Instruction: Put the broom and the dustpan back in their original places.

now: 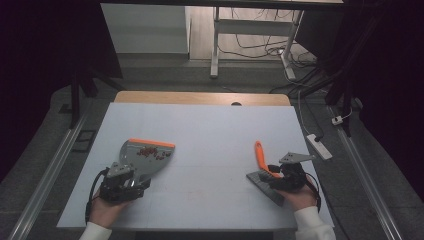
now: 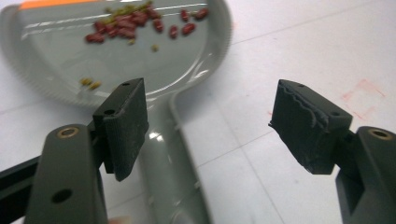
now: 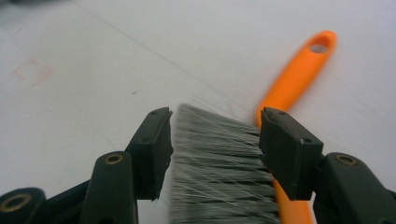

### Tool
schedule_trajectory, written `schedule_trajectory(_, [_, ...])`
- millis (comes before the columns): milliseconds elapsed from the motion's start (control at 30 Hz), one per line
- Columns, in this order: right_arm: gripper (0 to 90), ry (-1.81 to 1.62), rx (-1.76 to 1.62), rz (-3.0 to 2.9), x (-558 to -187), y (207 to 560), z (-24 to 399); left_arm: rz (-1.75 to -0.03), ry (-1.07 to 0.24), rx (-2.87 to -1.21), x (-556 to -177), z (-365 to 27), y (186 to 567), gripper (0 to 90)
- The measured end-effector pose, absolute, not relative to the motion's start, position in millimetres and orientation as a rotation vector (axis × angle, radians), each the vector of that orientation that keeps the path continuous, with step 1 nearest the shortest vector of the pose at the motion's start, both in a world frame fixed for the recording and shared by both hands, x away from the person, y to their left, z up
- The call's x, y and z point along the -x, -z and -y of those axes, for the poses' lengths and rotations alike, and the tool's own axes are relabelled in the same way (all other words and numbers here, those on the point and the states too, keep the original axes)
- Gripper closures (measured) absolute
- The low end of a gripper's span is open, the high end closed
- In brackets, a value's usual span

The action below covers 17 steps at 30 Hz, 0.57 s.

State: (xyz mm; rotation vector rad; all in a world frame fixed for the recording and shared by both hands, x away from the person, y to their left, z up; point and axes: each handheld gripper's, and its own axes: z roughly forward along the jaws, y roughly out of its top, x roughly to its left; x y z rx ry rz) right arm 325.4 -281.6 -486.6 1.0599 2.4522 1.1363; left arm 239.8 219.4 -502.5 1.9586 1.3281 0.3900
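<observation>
The grey dustpan (image 1: 145, 155) lay flat on the white tabletop (image 1: 210, 130) at the person's left, its orange lip turned away from them, so the red beans (image 2: 135, 23) and a few small greenish bits gathered near that lip stayed put. Its handle ran back toward the left gripper (image 1: 131, 176), passing between the parted jaws, whose pads stood clear of the plastic; to my eye that was a handle let go rather than gripped. Across the tabletop, well apart, the brush (image 1: 264, 170) rested on its side with the orange handle pointing away. The right gripper (image 1: 277, 176) hung just over it, jaws wide on either side of the grey bristles (image 3: 219, 163) without pinching them. Both tools seemed set down, the sweeping likely finished.
</observation>
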Motion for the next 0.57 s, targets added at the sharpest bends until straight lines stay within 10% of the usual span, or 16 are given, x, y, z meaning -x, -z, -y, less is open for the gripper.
schedule_trajectory(567, [45.1, -1.196, -0.845, -2.518, -311.5, 489.6, 257.0, -1.141, -0.314, -2.054, -249.8, -207.6, 506.5, 30.4])
